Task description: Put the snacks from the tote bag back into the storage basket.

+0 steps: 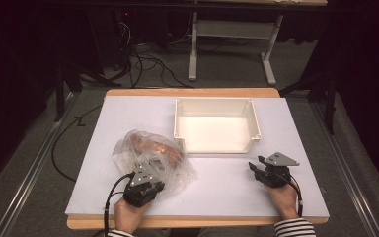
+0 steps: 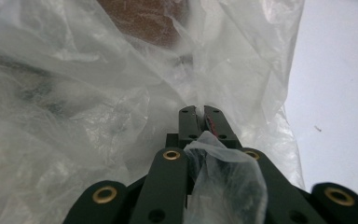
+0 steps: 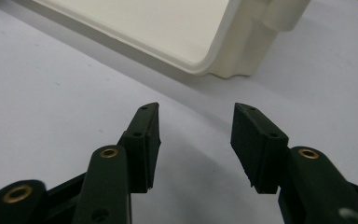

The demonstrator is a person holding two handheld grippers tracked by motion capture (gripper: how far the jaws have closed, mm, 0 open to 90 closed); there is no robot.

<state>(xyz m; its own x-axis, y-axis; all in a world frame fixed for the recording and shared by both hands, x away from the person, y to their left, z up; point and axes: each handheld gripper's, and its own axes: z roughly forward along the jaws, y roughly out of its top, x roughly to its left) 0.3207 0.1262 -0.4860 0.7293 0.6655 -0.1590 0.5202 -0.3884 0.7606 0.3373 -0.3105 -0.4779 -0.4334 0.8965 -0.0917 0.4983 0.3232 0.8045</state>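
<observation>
grip on the plastic bag [image 1: 150, 158] is established: the left gripper [image 1: 147, 167] has its jaws pressed together on a fold of the clear film, and the left gripper view shows the film bunched between the pads and trailing back over the linkage. the bag lies on the white table [image 1: 227, 187] just left of the bin [image 1: 216, 124], touching or very nearly touching the bin's near left corner, with a brown, rounded item [image 2: 142, 21] inside it on the side toward the bin; what that item is cannot be told through the film. the right gripper [image 1: 257, 170] rests near the bin's near right corner, well apart from the bag, jaws spread with nothing between them and pointed toward the bin wall [image 3: 223, 51]. judgement: the step in hand appears to be moving the bagged item into the bin, which stands empty. recommendations: the pinch sits on loose film at the side of the bag away from the bin, so a lift from here would likely let the load swing or the film slide out; raise slowly until the slack is taken up before carrying. bring the right gripper across to take a second fold on the side of the bag nearer the bin, so the weight hangs between two holds. clear the bin's rim fully before crossing it, then lower the load onto the floor of the bin before releasing either pinch.
</observation>
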